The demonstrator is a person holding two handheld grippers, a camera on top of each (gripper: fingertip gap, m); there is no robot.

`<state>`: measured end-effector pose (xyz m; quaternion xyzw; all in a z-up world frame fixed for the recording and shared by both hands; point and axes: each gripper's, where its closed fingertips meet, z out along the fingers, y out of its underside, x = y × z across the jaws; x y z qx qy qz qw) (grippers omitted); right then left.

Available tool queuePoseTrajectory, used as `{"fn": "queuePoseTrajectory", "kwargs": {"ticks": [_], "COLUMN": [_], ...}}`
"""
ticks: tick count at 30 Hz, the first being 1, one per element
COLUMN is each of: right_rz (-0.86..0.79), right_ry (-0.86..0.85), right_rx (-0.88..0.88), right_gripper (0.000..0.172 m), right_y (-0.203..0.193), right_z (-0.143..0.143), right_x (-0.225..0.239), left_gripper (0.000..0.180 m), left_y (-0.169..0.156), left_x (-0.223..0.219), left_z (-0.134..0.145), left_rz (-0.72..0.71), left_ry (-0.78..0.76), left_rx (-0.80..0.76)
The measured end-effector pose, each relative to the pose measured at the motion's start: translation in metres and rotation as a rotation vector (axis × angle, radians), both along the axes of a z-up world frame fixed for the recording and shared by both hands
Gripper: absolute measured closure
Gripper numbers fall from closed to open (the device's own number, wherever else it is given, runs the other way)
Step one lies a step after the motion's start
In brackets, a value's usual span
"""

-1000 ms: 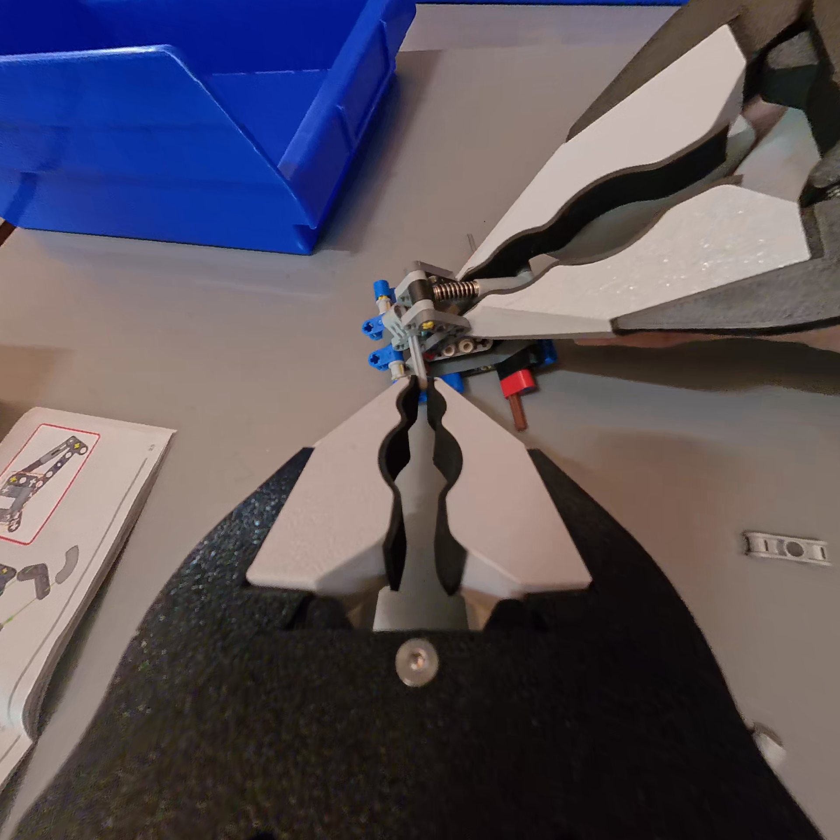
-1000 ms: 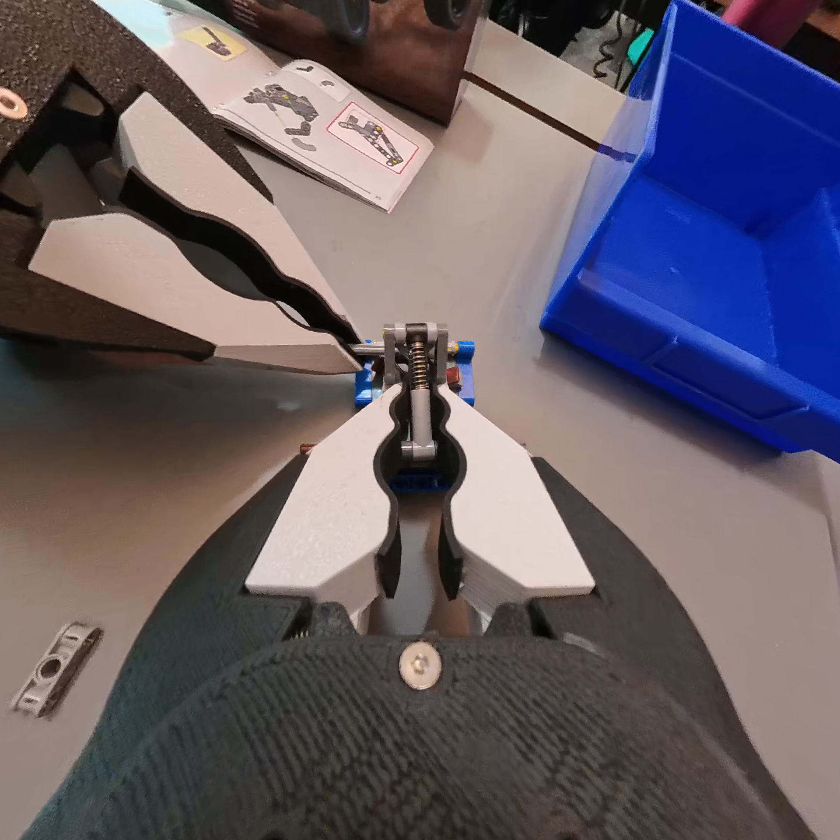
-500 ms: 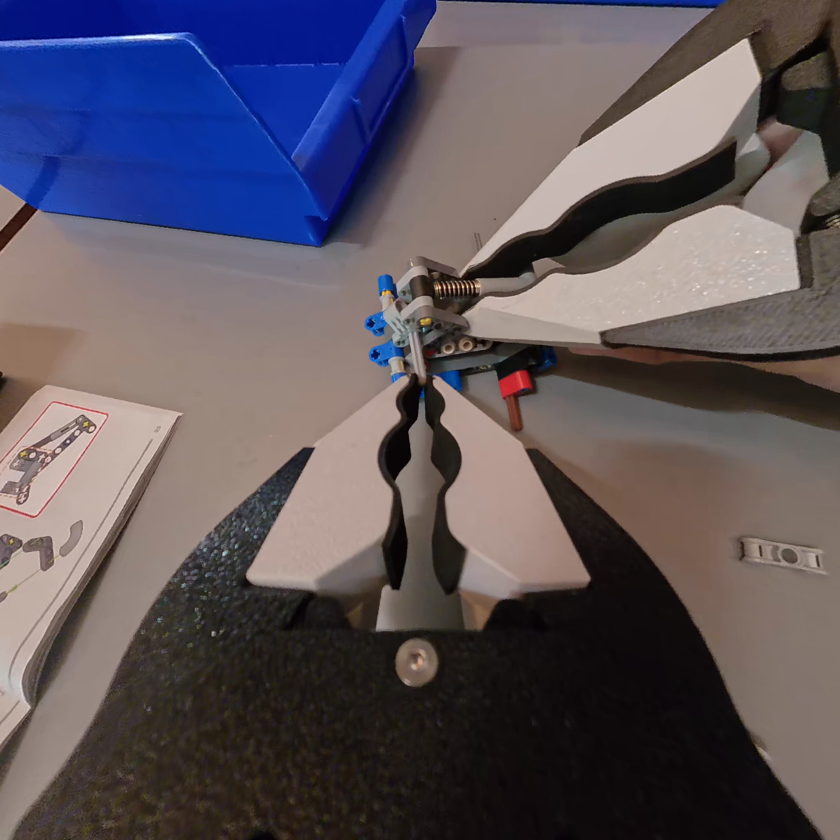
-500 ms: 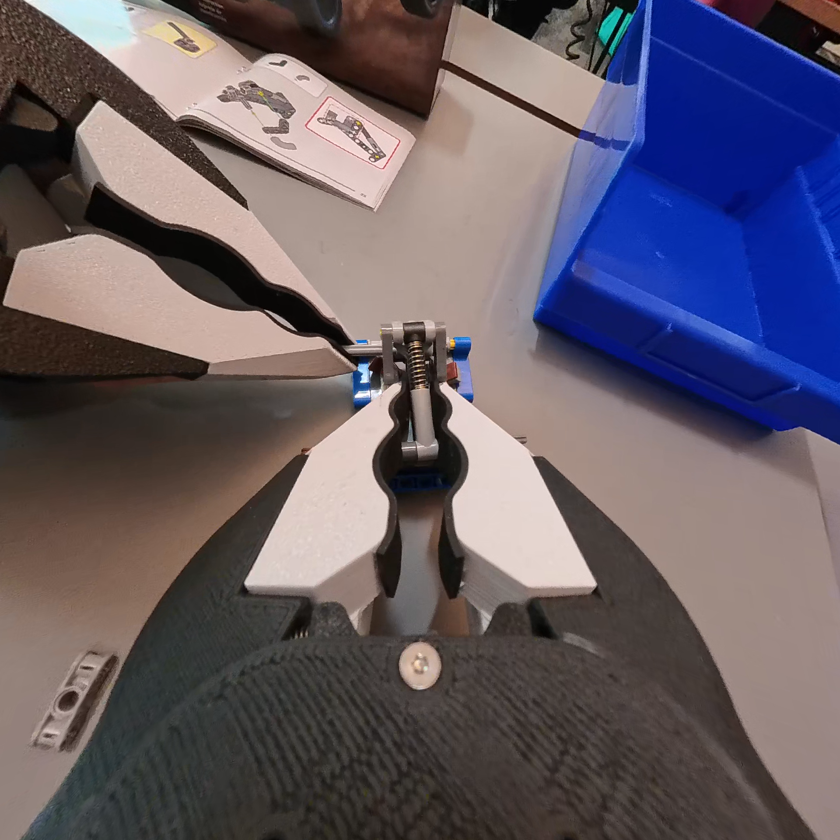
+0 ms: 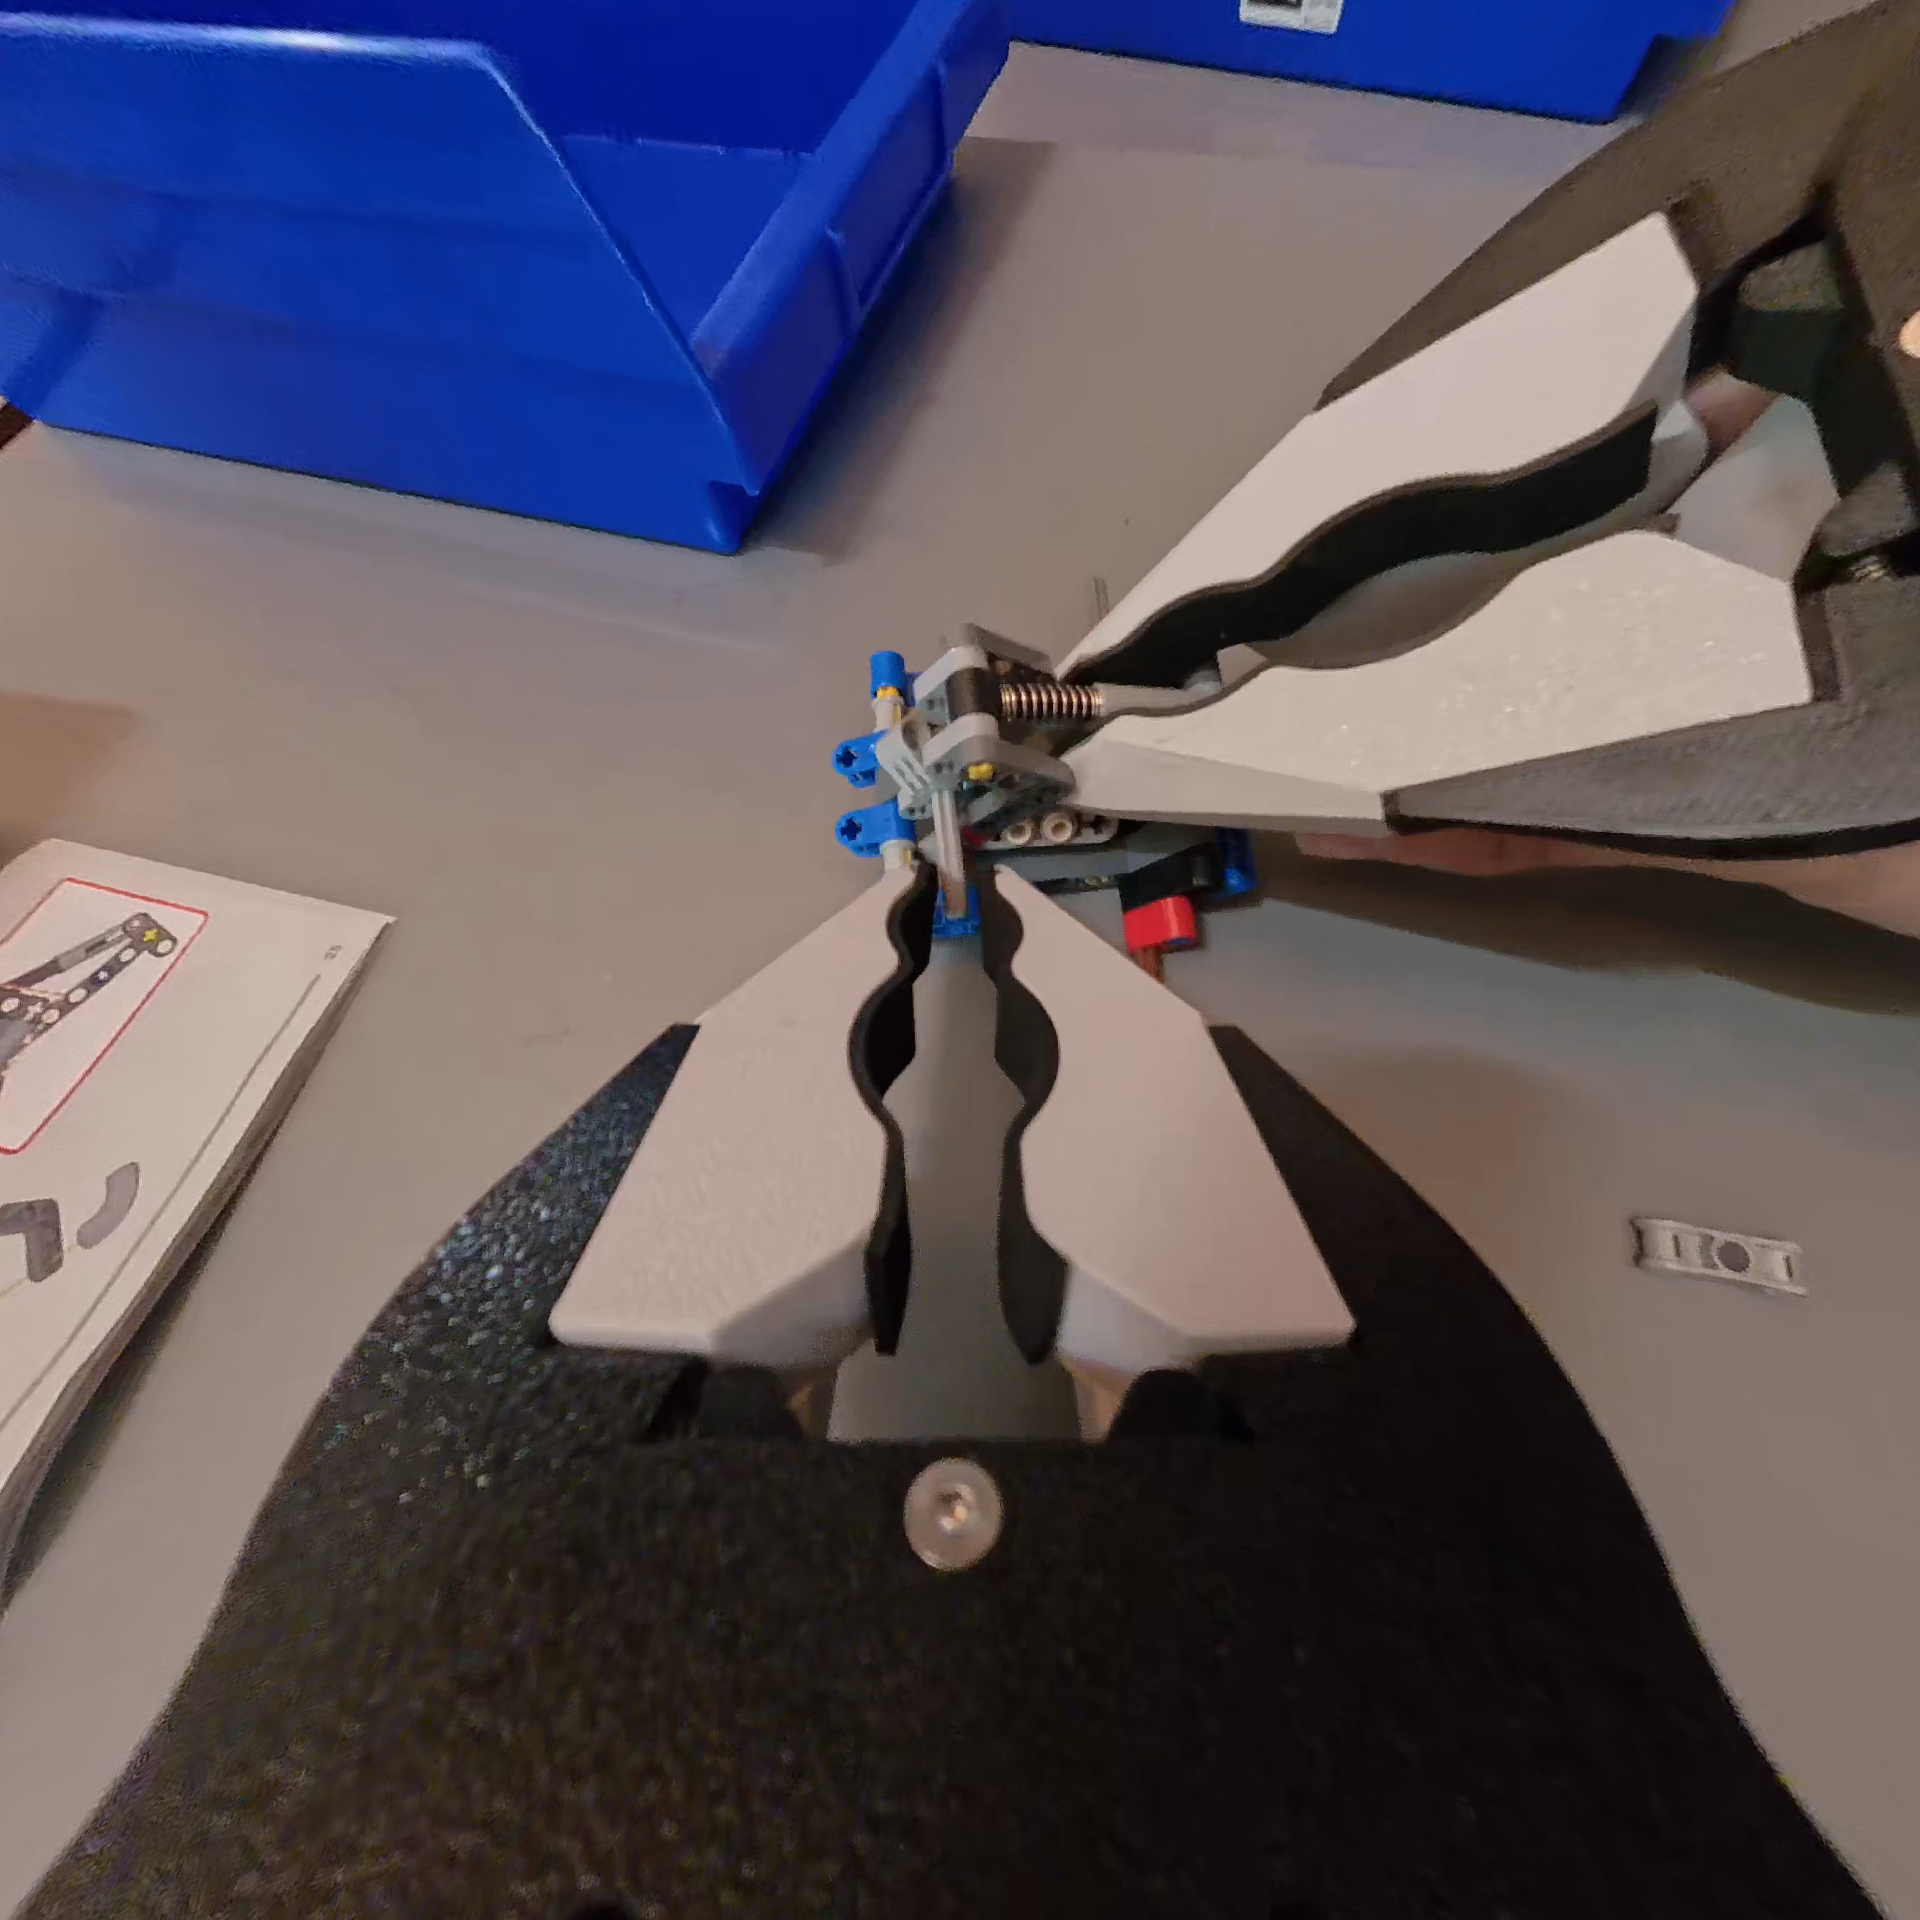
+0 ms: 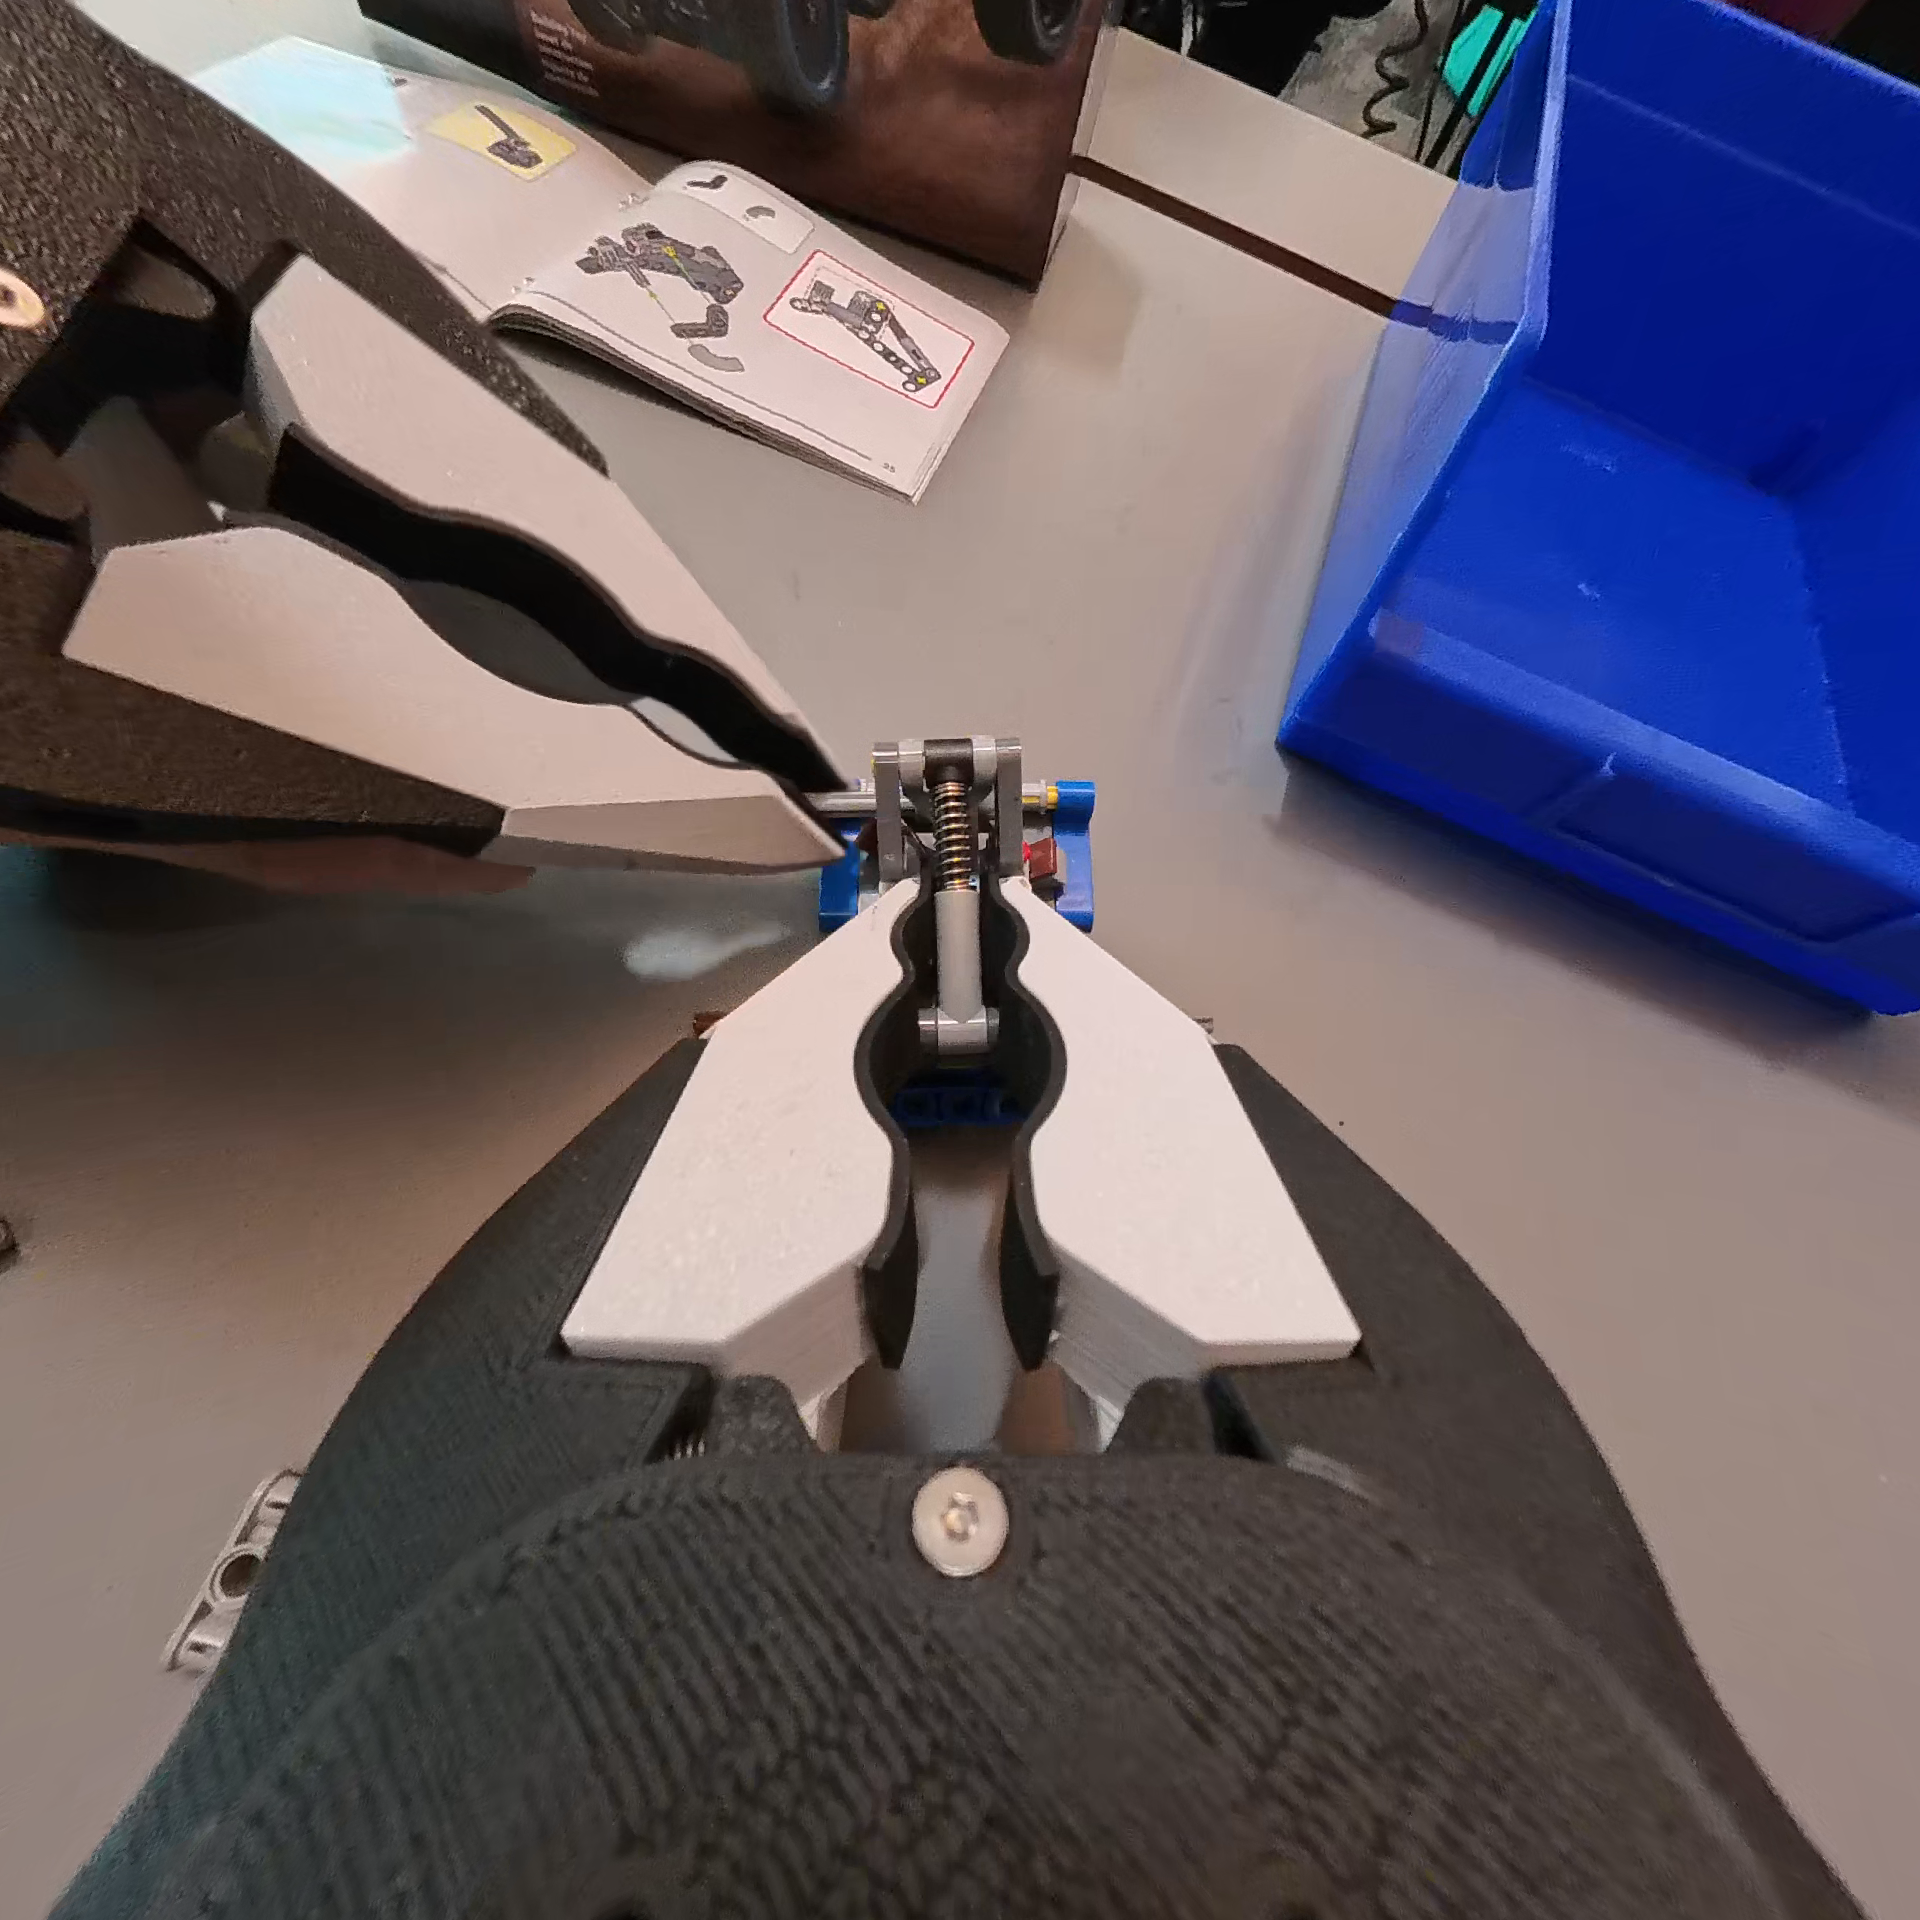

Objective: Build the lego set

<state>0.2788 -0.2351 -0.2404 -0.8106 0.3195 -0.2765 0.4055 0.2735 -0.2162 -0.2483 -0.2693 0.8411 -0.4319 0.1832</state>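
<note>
Movement over the last second is slight. Both claws remain at the model (image 5: 987, 764), and the wrist views have drifted only a little, with some blur at the edges. The left claw's tips look marginally wider about the axle than before.

Findings:
- Left claw (image 5: 954, 883): narrow, its tips closed about the free end of a thin grey axle (image 5: 948, 842) that sticks out of the model's side. The right wrist view shows the tips meeting on that axle.
- Right claw (image 6: 958, 899): narrow, gripping the grey damper (image 6: 958, 966) along its barrel. The pads press it just below the spring (image 6: 954, 831).
- Model: small, blue and grey, resting on the desk (image 5: 520, 727) between the two claws, which approach it roughly at right angles. A red part (image 5: 1164, 920) projects from its near side.
- Surroundings: a blue bin (image 5: 416, 312) stands beyond the model, near it but apart. An open booklet (image 5: 156, 1039) lies to the left. A loose grey beam (image 5: 1714, 1257) lies to the right, well apart. A dark box (image 6: 883, 125) stands behind the booklet.

The small change suggests both holds are being kept, not released.
</note>
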Motion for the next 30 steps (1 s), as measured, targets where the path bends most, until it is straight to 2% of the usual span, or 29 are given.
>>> {"fn": "queuePoseTrajectory", "kwargs": {"ticks": [1,8,24,28,30], "right_rz": [0.001,-0.057,-0.051,-0.024,-0.027], "right_ry": [-0.004,-0.028,-0.003,0.028,0.020], "right_rx": [-0.003,-0.038,-0.009,0.028,0.018], "right_gripper": [0.166,0.165,0.165,0.166,0.166], "right_y": [0.0002,0.0006,0.0026,0.0049,0.0052], "right_z": [0.0001,-0.0006,-0.0008,-0.0005,-0.0006], "right_x": [-0.0002,0.0031,0.0030,0.0004,0.0003], "left_gripper": [0.178,0.179,0.179,0.179,0.173], "left_y": [-0.0005,0.0015,0.0062,0.0063,0.0053], "left_x": [0.0014,0.0041,0.0004,-0.0010,-0.0027], "left_z": [0.0008,-0.0018,-0.0020,-0.0022,-0.0073], "left_rz": [0.006,0.008,0.037,0.022,0.007], "left_ry": [-0.006,0.042,0.080,0.055,0.070], "left_rx": [-0.002,0.002,-0.046,-0.027,0.006]}}
